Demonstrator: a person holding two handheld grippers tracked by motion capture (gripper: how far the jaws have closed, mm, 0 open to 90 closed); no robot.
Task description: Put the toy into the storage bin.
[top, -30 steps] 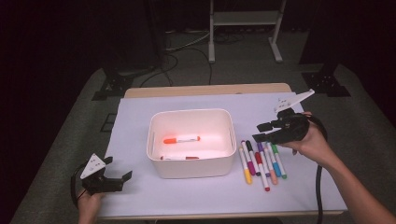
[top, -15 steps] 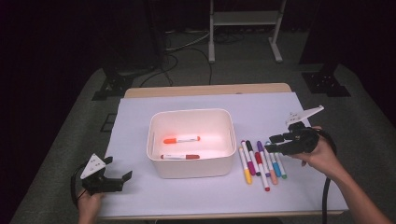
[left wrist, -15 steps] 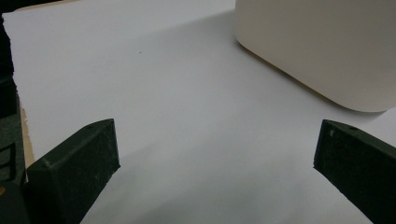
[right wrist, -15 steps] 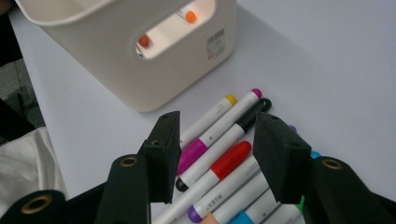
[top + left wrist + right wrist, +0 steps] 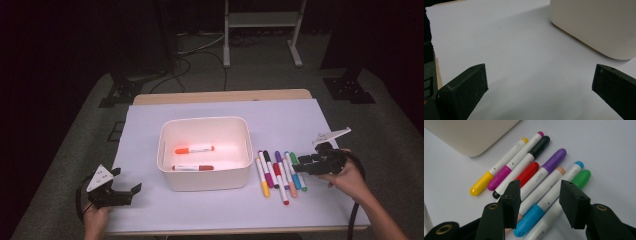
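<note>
Tongs first: my left gripper [image 5: 116,192], lower left of the high view, stands with jaws apart on bare sheet, nothing between them. My right gripper [image 5: 537,202], lower right of that view, hovers with jaws apart over the markers [image 5: 280,172], straddling the blue-capped one [image 5: 541,211] without clamping it. Markers lie in a row just right of the white bin [image 5: 205,185], seven by my count. Bin, centre frame, holds two: an orange-capped marker [image 5: 194,149] and a red-capped marker [image 5: 192,168]. Judgement: sorting barely begun; most pieces remain outside.
</note>
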